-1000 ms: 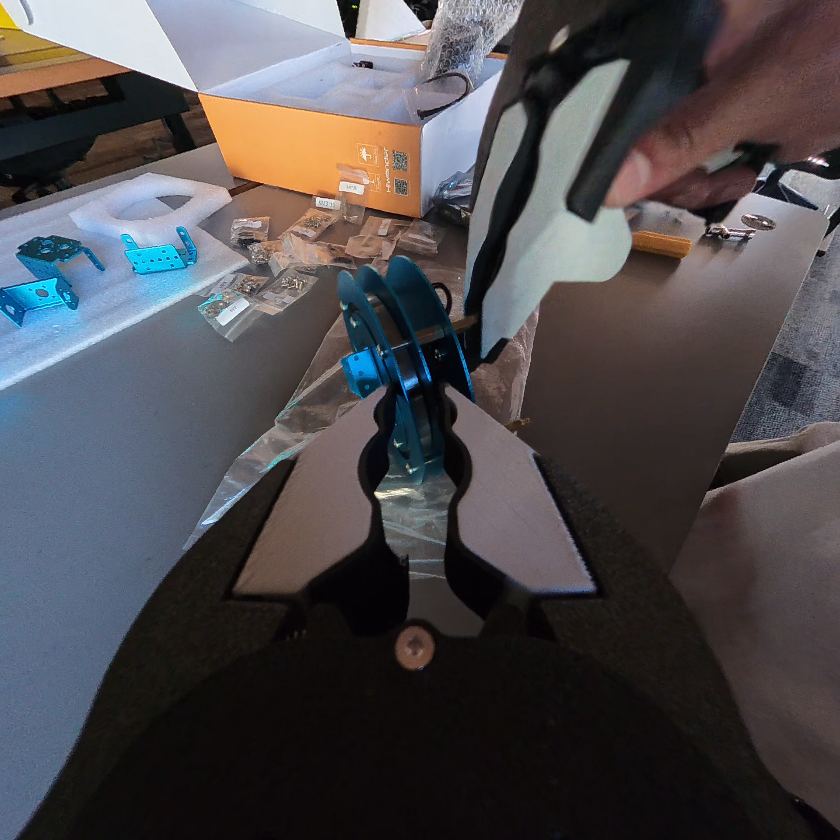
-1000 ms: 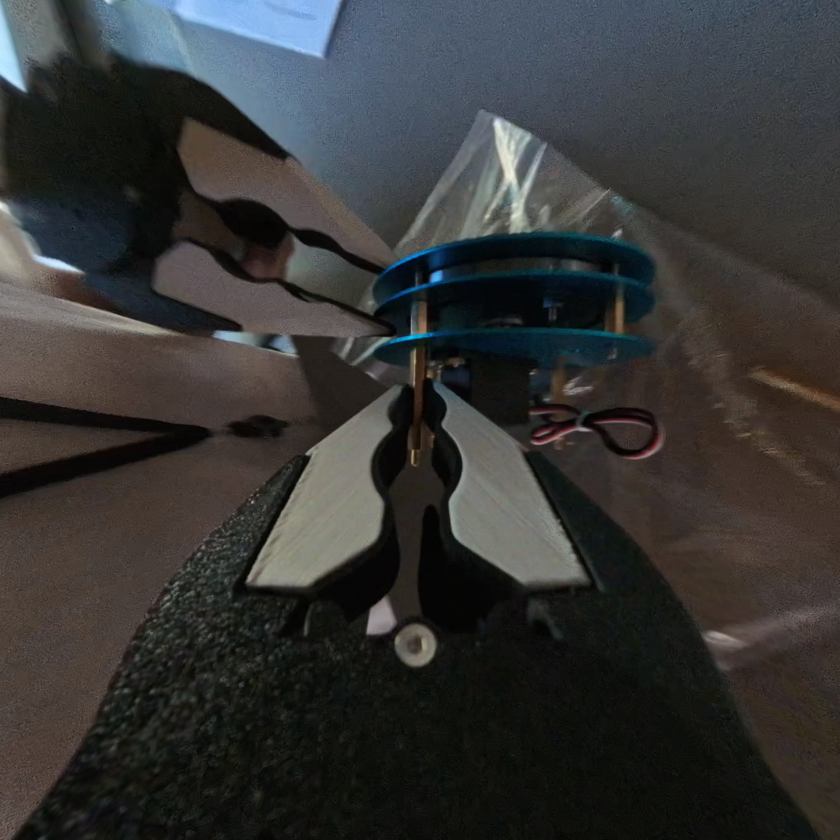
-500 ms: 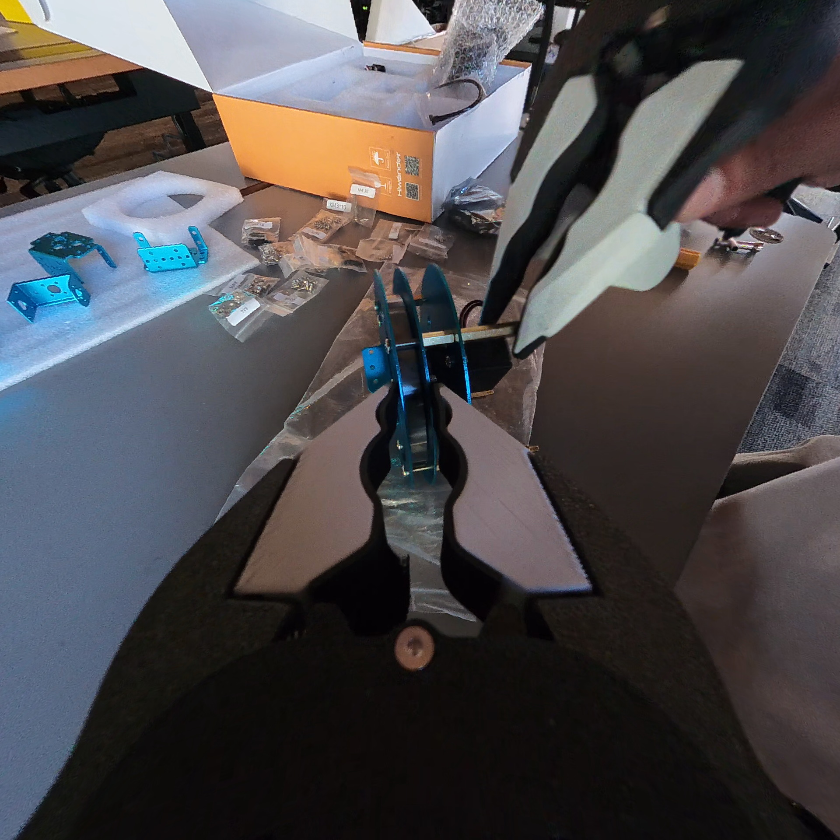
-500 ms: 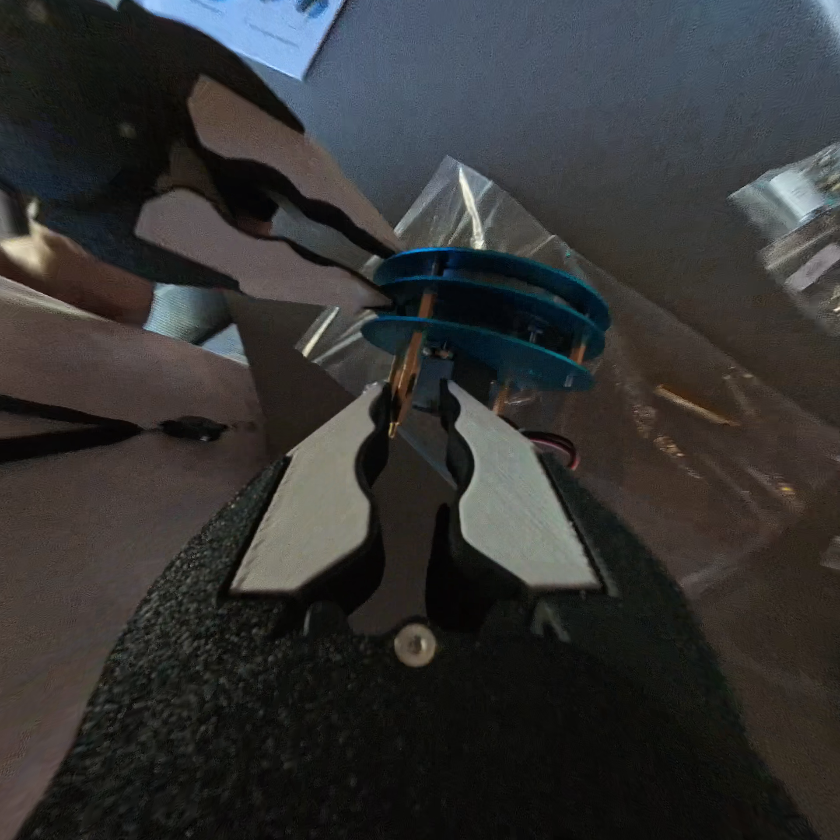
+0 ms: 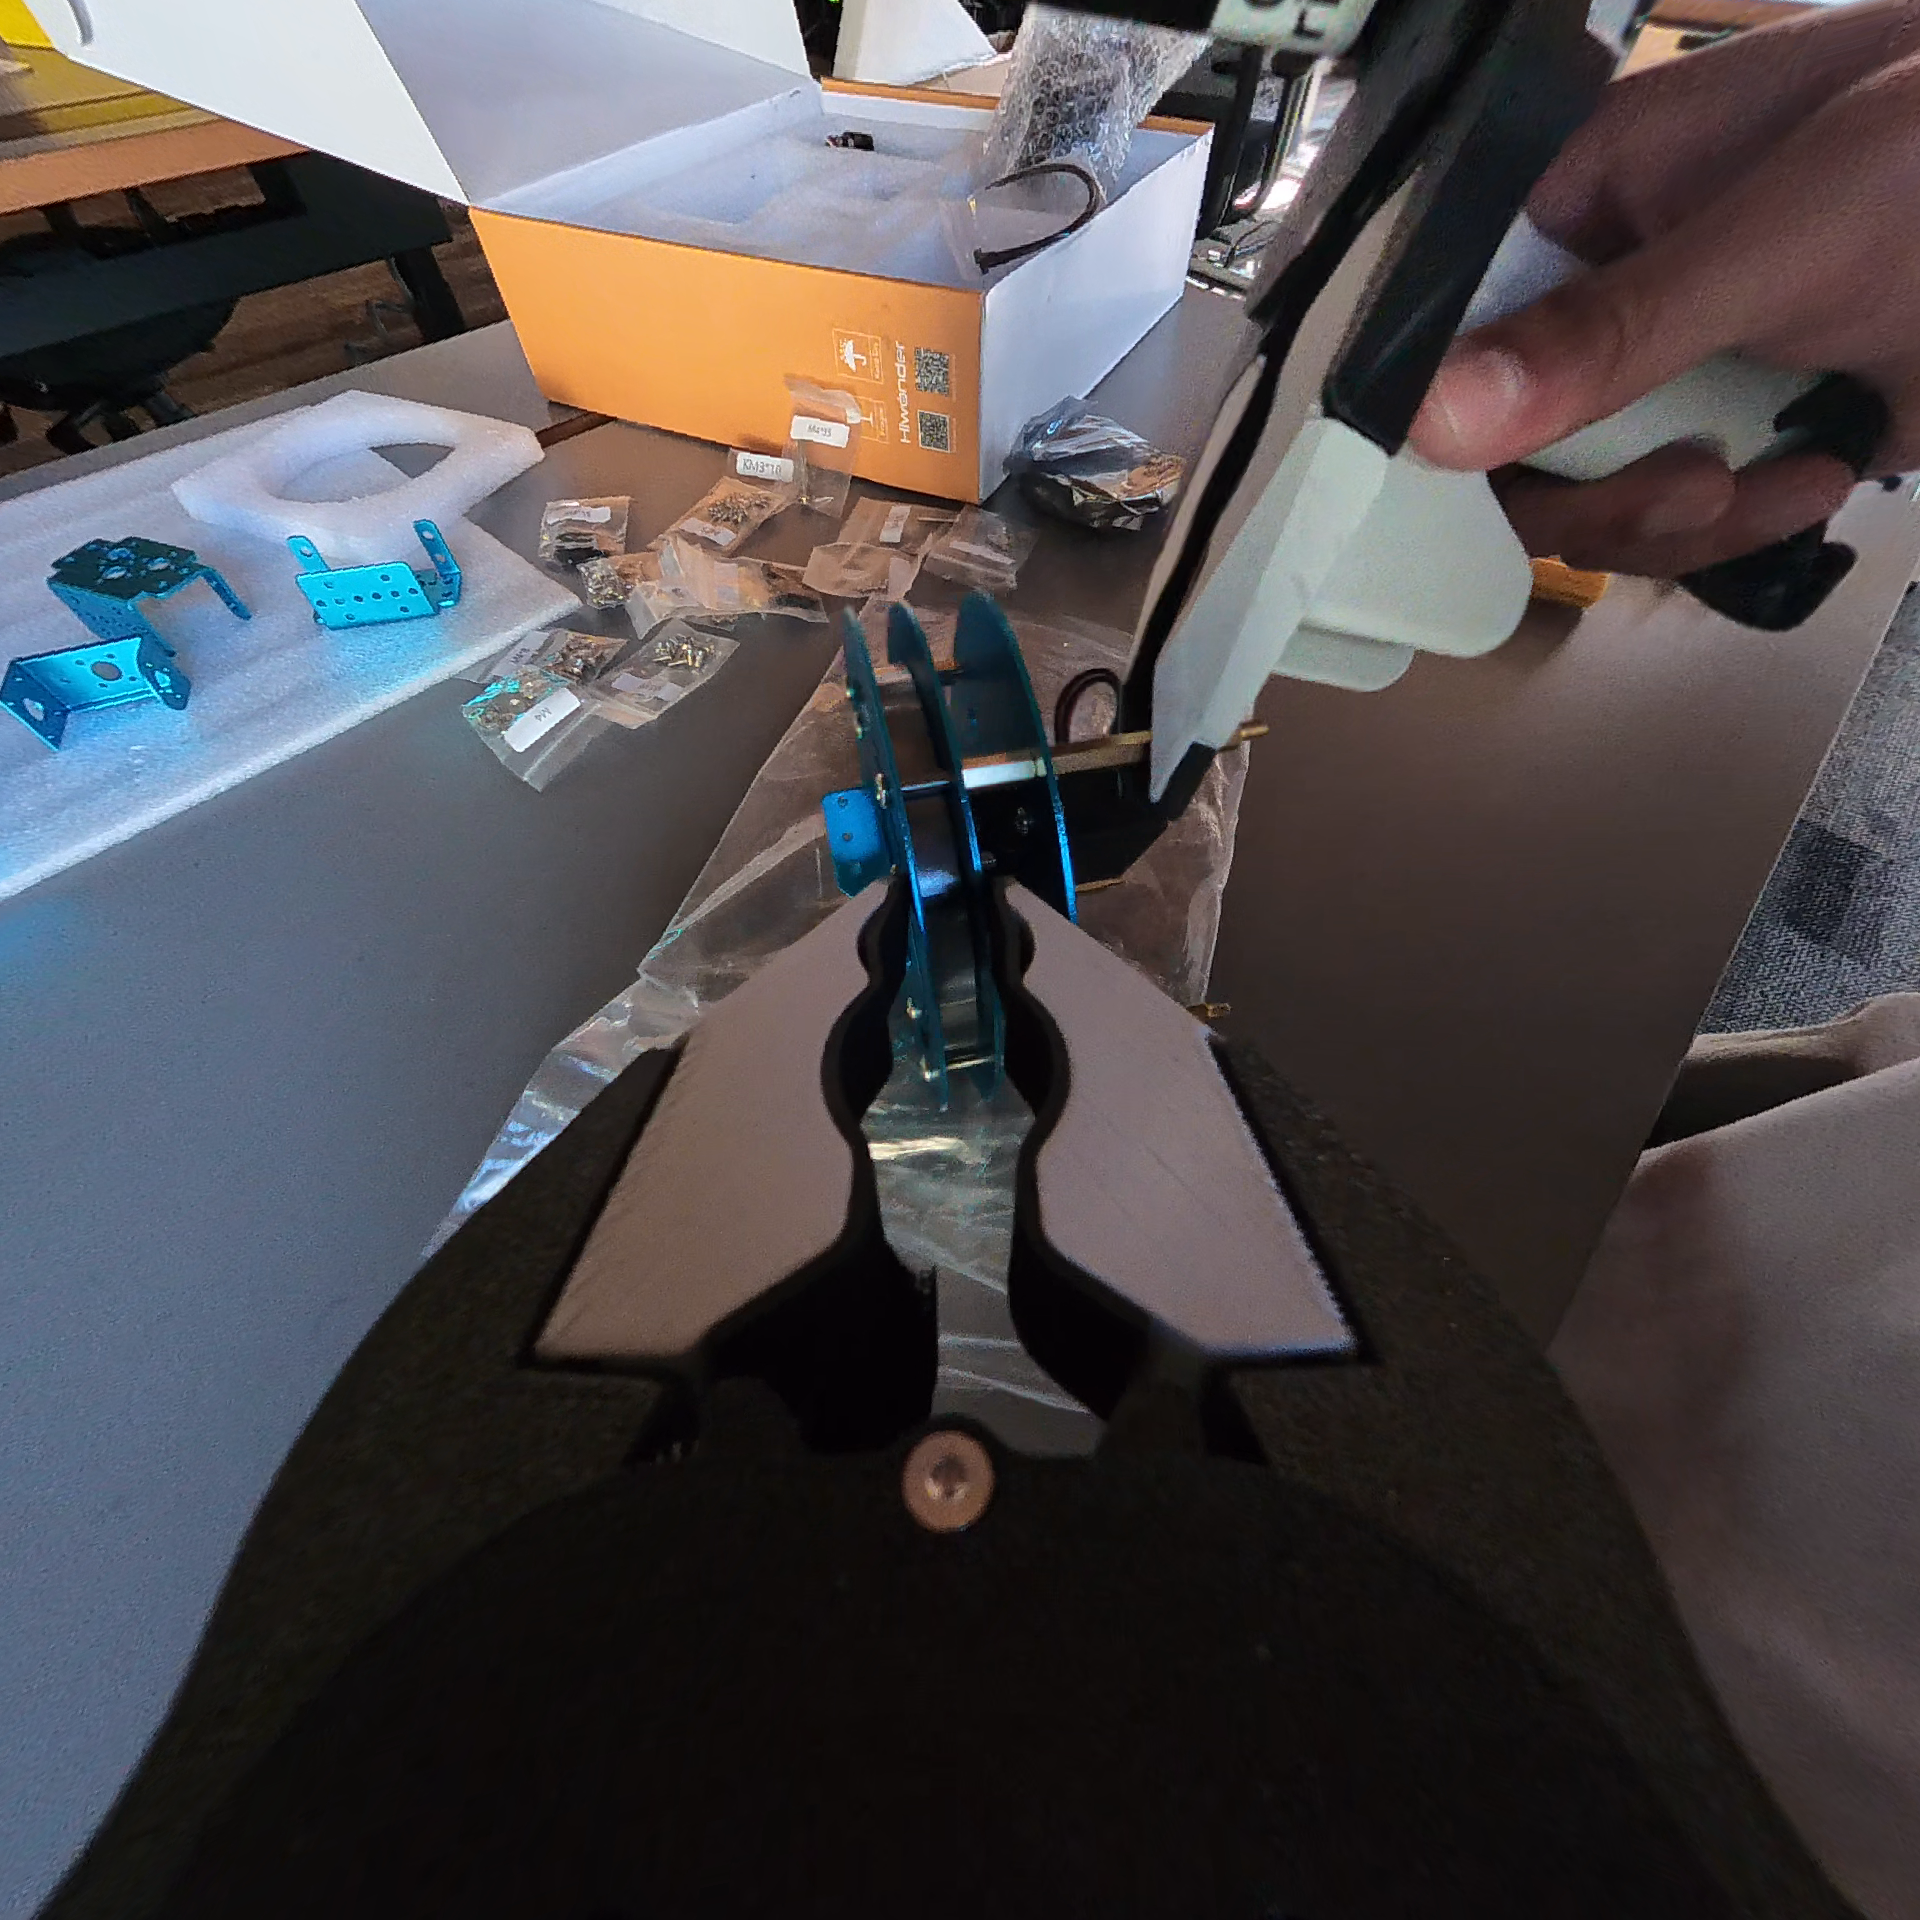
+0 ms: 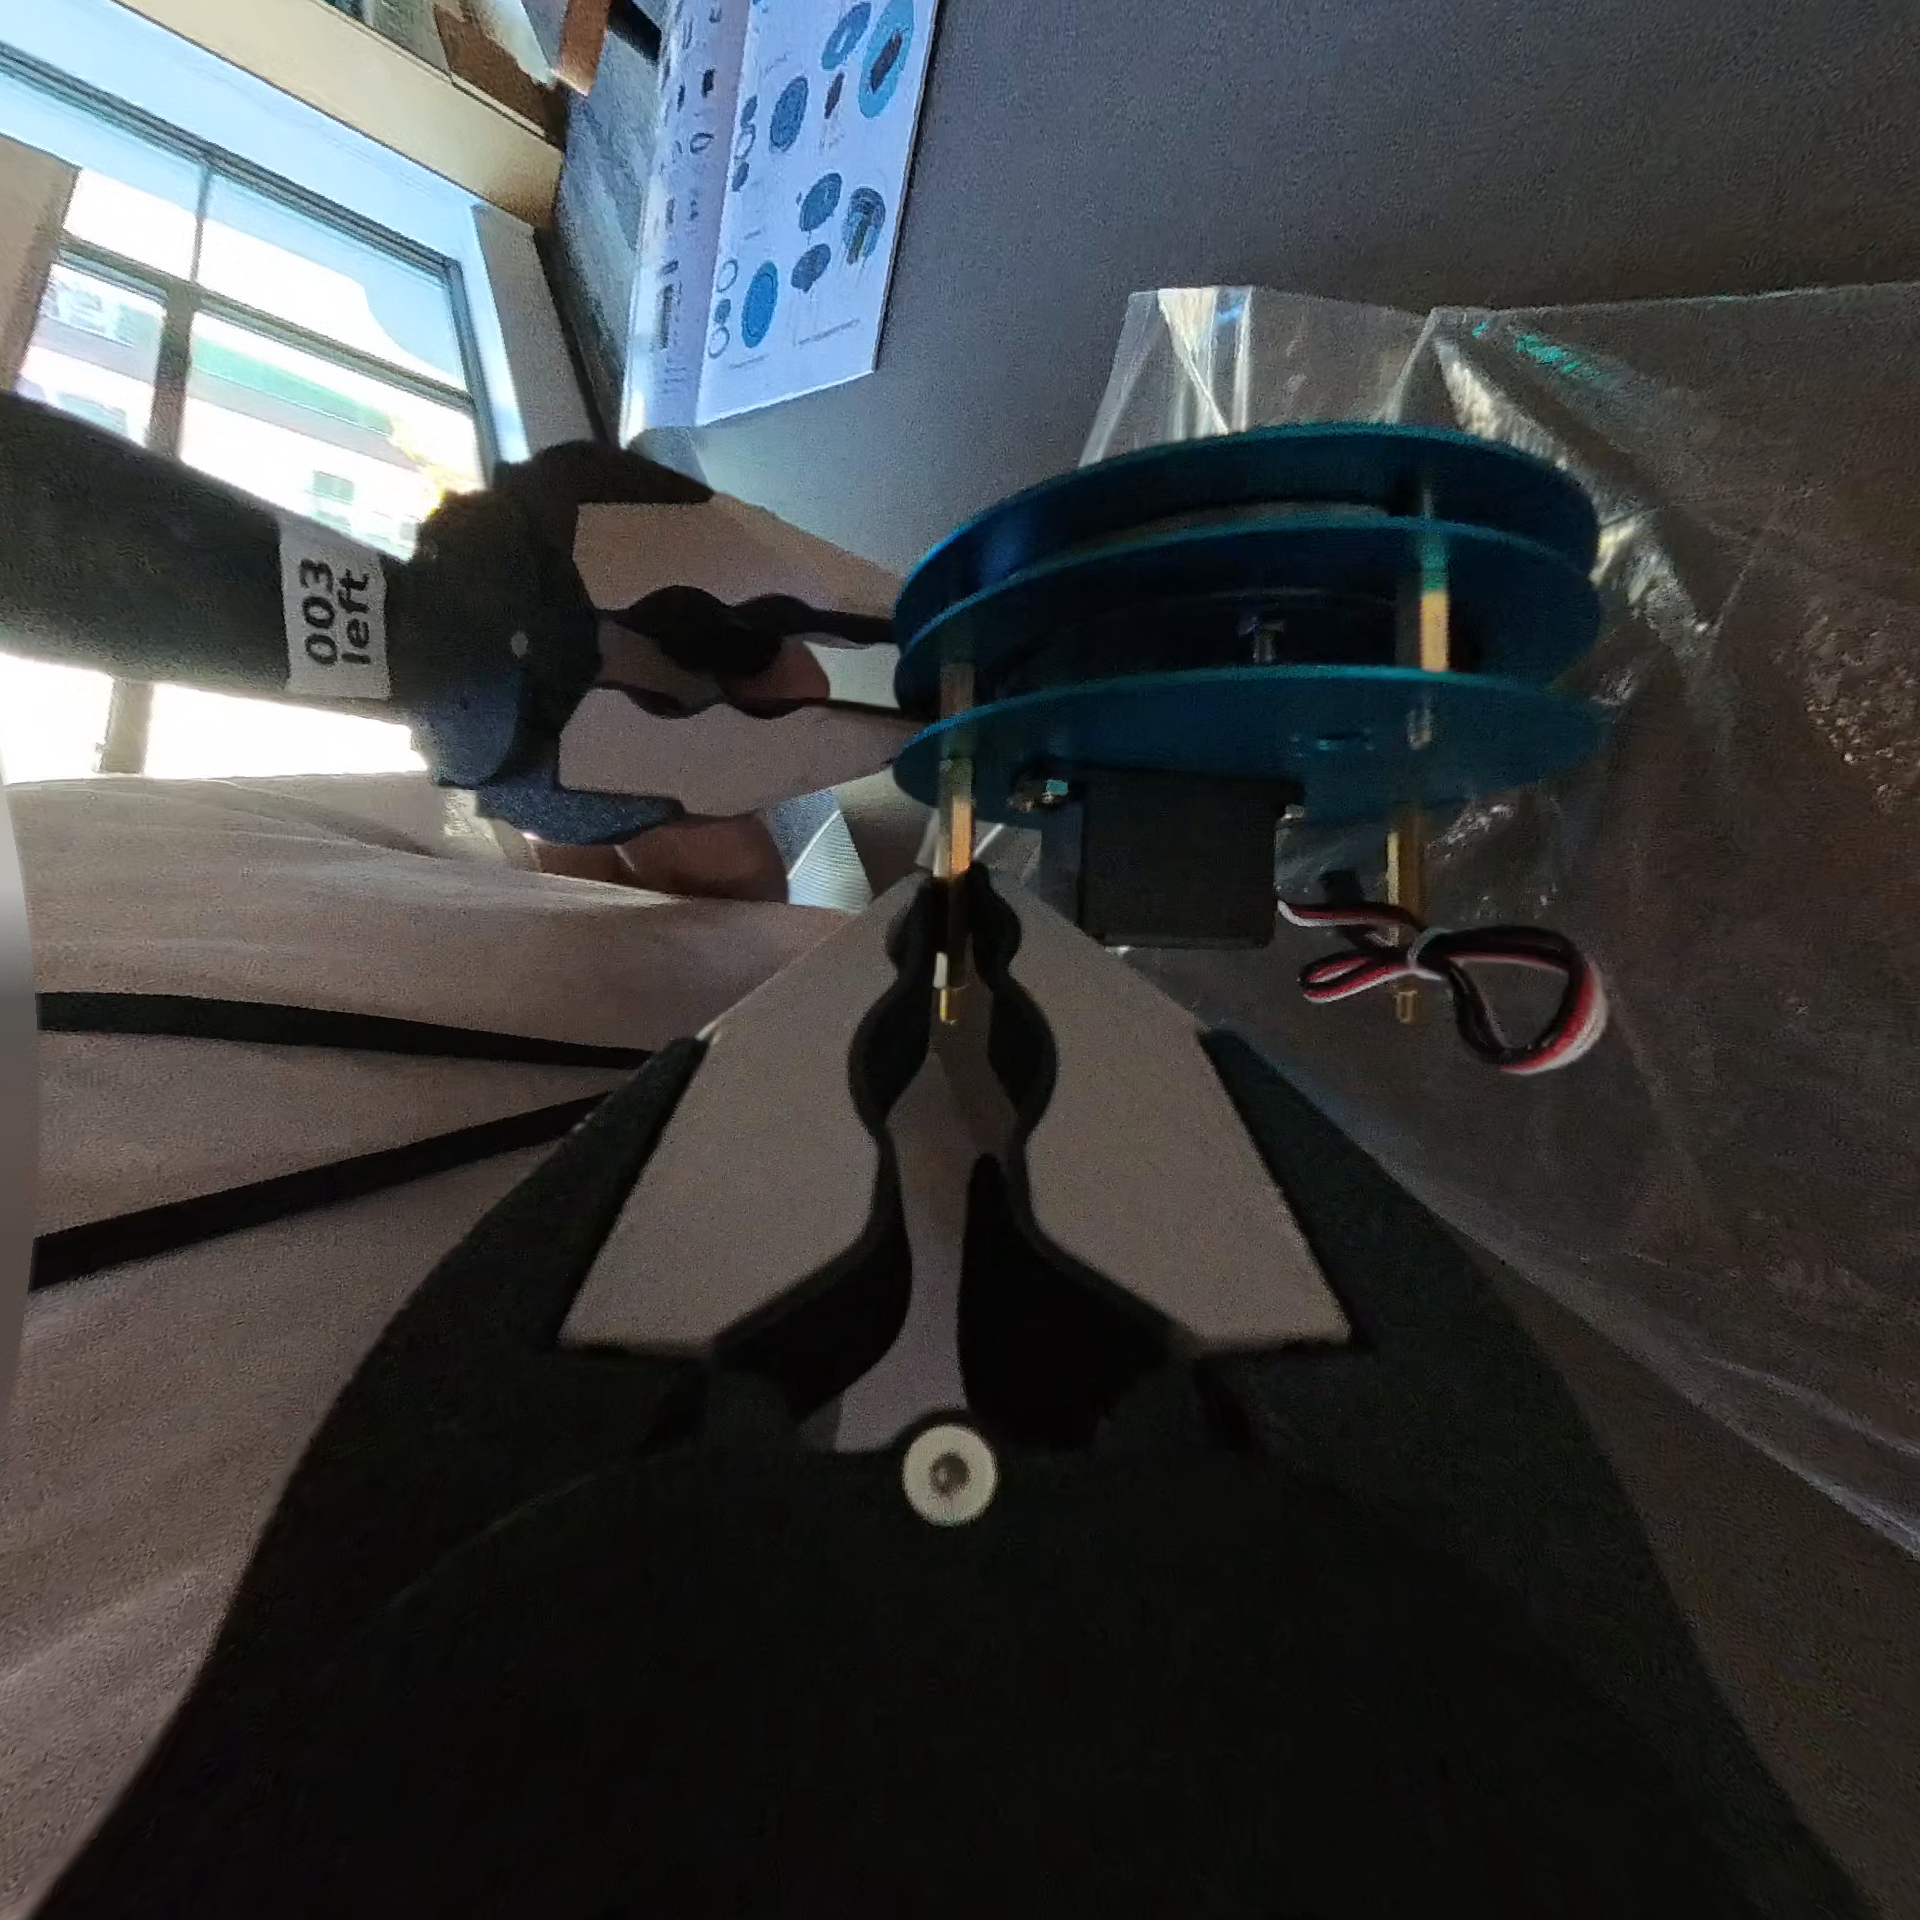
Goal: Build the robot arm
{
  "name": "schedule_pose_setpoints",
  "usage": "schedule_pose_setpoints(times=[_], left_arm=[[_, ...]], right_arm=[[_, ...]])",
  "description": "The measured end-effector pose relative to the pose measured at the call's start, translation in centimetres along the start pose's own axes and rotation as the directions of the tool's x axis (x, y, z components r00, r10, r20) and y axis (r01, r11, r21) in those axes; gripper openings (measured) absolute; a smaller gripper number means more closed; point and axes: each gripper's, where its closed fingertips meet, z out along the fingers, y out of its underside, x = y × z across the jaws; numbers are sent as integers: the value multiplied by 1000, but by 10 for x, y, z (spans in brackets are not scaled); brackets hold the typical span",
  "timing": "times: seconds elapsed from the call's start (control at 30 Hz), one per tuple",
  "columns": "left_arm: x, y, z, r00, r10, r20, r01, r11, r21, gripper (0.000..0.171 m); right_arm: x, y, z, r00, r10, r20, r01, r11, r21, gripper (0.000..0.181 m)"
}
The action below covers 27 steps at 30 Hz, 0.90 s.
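A stack of three blue metal discs (image 5: pixel 997 707) joined by brass standoffs is held over a clear plastic bag (image 5: pixel 727 935). My left gripper (image 5: pixel 948 899) is shut on the rim of the discs. My right gripper (image 6: pixel 951 883) is shut on the end of one brass standoff (image 6: pixel 958 790) below the lowest disc (image 6: pixel 1247 727). A black servo (image 6: pixel 1174 862) with a red, white and black wire (image 6: pixel 1455 966) hangs under the stack. The right gripper (image 5: pixel 1169 758) shows in the left wrist view, held by a hand (image 5: pixel 1714 260). The left gripper (image 6: pixel 888 686) shows in the right wrist view.
An open orange and white box (image 5: pixel 727 312) stands at the back of the grey table (image 5: pixel 260 1039). Small bags of screws (image 5: pixel 644 665) lie before it. Blue brackets (image 5: pixel 374 592) sit on a white foam sheet (image 5: pixel 156 727). A printed sheet (image 6: pixel 790 208) lies beyond the discs.
The disc stack has turned more edge-on to the left gripper. The right gripper has swung up and rolled while staying on the brass standoff. Both grips have held.
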Motion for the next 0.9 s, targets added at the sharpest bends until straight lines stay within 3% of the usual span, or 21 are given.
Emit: schedule_pose_setpoints(times=[0.1, 0.17, 0.33, 0.37, 0.4, 0.47, 0.53, 0.6, 0.63, 0.67, 0.77, 0.83, 0.9], left_arm=[[1, 0, 0, 1000, -1, -11, 1, 1000, 5, 13], [3, -2, 1, 1000, 0, -12, 0, 1000, 8, 13], [4, -2, 1, 1000, 9, -10, -9, 1000, 0, 14], [4, -2, 1, 1000, 14, -7, -14, 1000, -3, 14], [4, -1, 1, 1000, 18, -6, -18, 1000, -6, 14], [5, 0, 0, 1000, 23, -7, -23, 1000, -11, 15], [6, 1, 1, 1000, 24, -3, -24, 1000, -6, 15], [5, 0, 1, 1000, 29, 5, -29, 1000, -9, 14], [5, 0, 1, 999, 33, 7, -33, 999, -12, 14], [4, 0, 1, 1000, 31, 5, -31, 999, -11, 14], [7, -1, 2, 1000, 10, -13, -10, 1000, 1, 14], [7, -2, 3, 1000, 9, -12, -9, 1000, 2, 14], [7, -2, 3, 1000, 11, -13, -11, 1000, -2, 14]], right_arm=[[2, 3, -1, 968, -182, -172, 178, 983, -42, 4], [7, 3, -3, 901, -308, -306, 297, 951, -82, 6], [15, 1, -4, 590, -594, -546, 527, 796, -296, 6], [16, 0, -5, 562, -608, -560, 531, 785, -320, 6], [16, 0, -5, 591, -589, -551, 511, 802, -309, 5], [11, 2, -2, 803, -412, -431, 377, 911, -168, 3], [4, 4, -1, 985, -97, -141, 96, 995, -20, 2], [-1, 3, 0, 990, 101, 97, -104, 994, 26, 3], [-2, 2, 1, 983, 126, 132, -132, 991, 38, 3], [-1, 3, 2, 990, 95, 105, -101, 994, 53, 3], [6, 5, -1, 977, -146, -156, 152, 988, 27, 4], [9, 3, -8, 893, -292, -342, 304, 953, -20, 10], [13, 1, -16, 749, -421, -512, 433, 895, -104, 15]])
